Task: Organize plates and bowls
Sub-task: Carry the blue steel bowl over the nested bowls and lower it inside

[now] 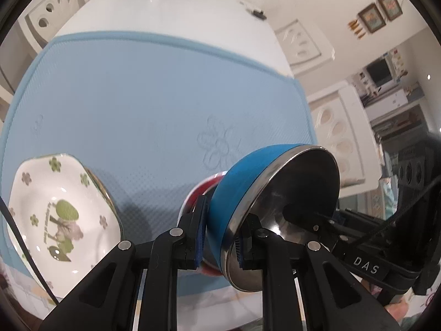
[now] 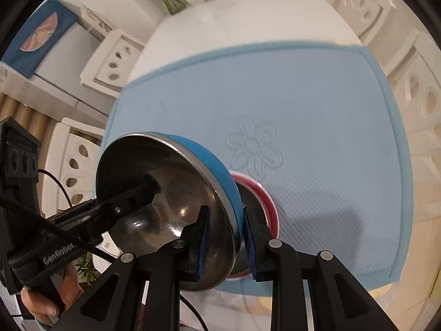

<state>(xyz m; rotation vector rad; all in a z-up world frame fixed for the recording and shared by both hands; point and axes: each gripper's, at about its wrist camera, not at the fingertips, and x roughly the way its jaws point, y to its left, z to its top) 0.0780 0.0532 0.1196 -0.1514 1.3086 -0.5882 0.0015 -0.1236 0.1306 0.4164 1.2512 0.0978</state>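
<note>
At the lower right of the left wrist view we read "DAS" in white letters on the black plastic body of the other handheld gripper (image 1: pixel 366 265). At the lower left of the right wrist view we read "GenRobot", its end cut off, on the black handle of the opposite handheld gripper (image 2: pixel 59 256)
</note>
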